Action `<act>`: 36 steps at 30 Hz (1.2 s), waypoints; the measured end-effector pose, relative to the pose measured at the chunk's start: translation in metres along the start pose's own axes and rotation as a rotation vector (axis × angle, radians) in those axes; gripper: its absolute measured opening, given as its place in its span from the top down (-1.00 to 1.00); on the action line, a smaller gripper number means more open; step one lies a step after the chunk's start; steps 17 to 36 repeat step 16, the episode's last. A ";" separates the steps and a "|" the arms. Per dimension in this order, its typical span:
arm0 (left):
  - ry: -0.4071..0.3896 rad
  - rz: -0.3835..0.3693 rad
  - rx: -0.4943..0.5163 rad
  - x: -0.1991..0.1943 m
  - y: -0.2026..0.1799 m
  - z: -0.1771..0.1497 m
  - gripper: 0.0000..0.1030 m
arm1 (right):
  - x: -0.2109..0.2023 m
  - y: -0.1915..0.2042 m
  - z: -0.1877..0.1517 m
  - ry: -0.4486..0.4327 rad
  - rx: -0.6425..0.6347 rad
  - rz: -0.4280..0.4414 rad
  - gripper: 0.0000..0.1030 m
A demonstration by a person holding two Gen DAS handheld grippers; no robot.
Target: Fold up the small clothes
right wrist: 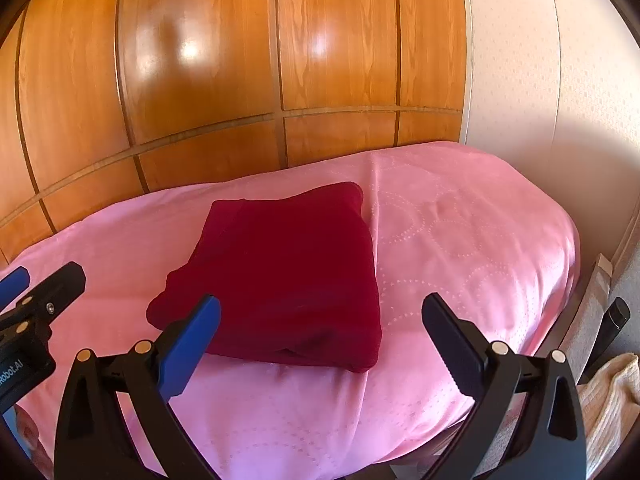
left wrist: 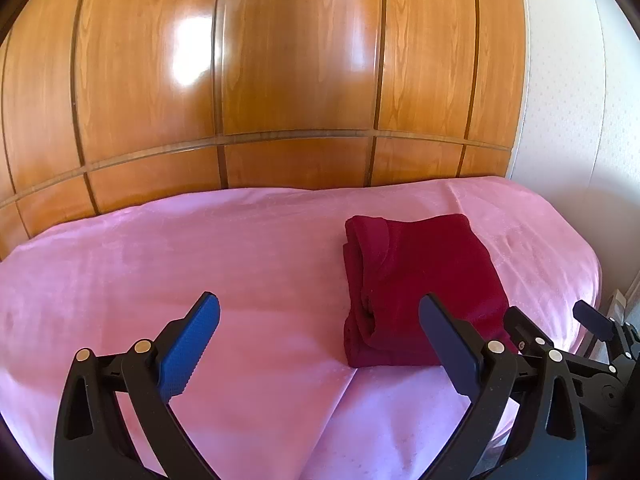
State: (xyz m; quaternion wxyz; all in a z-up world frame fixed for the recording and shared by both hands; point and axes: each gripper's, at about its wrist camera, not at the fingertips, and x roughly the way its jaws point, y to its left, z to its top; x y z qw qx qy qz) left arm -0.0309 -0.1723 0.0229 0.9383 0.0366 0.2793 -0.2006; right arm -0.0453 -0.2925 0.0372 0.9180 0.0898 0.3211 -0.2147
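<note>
Left gripper (left wrist: 320, 344) is spread wide, jaws far apart, nothing between them and nothing touching either pad; its blue finger (left wrist: 192, 350) hangs over bare pink cover and its black finger (left wrist: 450, 346) crosses in front of the near right corner of the garment (left wrist: 416, 280) in this view, though whether it touches the cloth I cannot tell. Right gripper (right wrist: 320, 344) is just as wide, released and empty-handed, with its blue finger (right wrist: 188, 348) overlapping the garment's (right wrist: 288, 276) near left corner in its own view and its black finger (right wrist: 454, 346) out over the cover, well clear of the cloth. Each claw peeks into the other's camera: the right one shows at the far right edge of the left view, the left one at the far left edge of the right view, both apart from the garment. The garment is dark red and folded into a compact rectangle, layered edges showing along its left side, lying flat on the pink bed (left wrist: 160, 264), toward the right half of it and between the two grippers. Beyond the bed stands a glossy wooden wardrobe (left wrist: 280, 60), with a pale wall (left wrist: 568, 100) to its right. In the right view a cream knitted cloth (right wrist: 608, 400) sits off the bed's right edge, low down.
</note>
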 end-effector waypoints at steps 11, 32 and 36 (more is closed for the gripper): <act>0.017 0.008 -0.041 0.008 0.007 0.000 -0.92 | 0.010 -0.001 -0.005 0.027 0.008 0.003 -0.95; 0.056 0.034 -0.064 0.019 0.014 -0.006 -0.92 | 0.015 0.002 -0.006 0.042 0.003 -0.003 -0.95; 0.056 0.034 -0.064 0.019 0.014 -0.006 -0.92 | 0.015 0.002 -0.006 0.042 0.003 -0.003 -0.95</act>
